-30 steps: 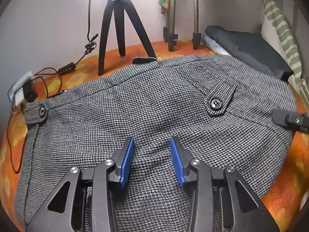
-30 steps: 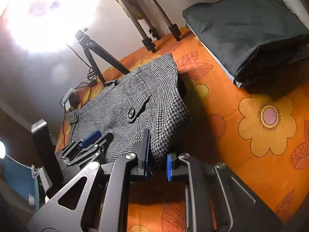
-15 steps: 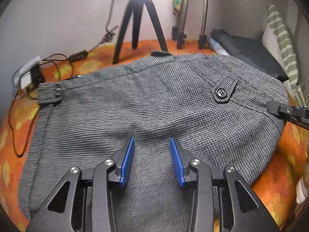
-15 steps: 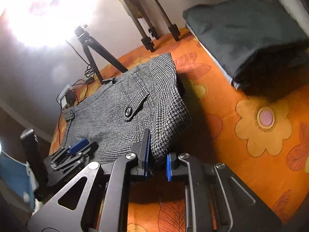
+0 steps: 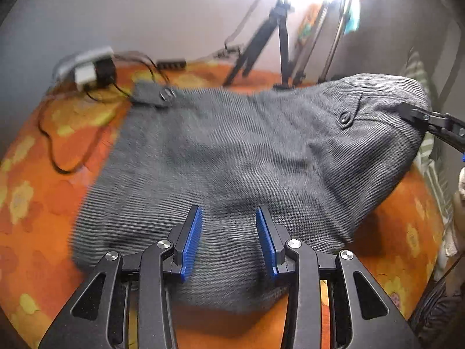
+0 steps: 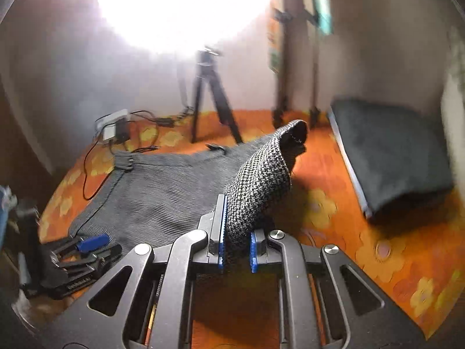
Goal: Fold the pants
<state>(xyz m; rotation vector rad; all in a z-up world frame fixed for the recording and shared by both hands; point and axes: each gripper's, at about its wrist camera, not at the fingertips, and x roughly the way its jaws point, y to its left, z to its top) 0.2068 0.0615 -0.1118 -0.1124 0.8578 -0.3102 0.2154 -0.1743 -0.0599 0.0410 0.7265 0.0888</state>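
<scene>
Grey houndstooth pants (image 5: 232, 157) lie spread on the orange flowered bedspread, waistband towards the far wall. My left gripper (image 5: 229, 232) is open, its blue pads hovering over the near edge of the fabric. My right gripper (image 6: 236, 234) is shut on the right edge of the pants (image 6: 261, 183) and holds that edge lifted off the bed. It shows at the right in the left wrist view (image 5: 427, 117). The left gripper shows low left in the right wrist view (image 6: 87, 247).
A black tripod (image 6: 210, 99) and stand legs (image 6: 293, 87) stand at the far wall. A power strip with cables (image 5: 90, 71) lies at the far left. A folded dark garment (image 6: 389, 151) lies on the right. A bright lamp glares above.
My right gripper has lifted the right edge of the pants and swung it up and leftwards. My left gripper has pulled back towards me, staying open.
</scene>
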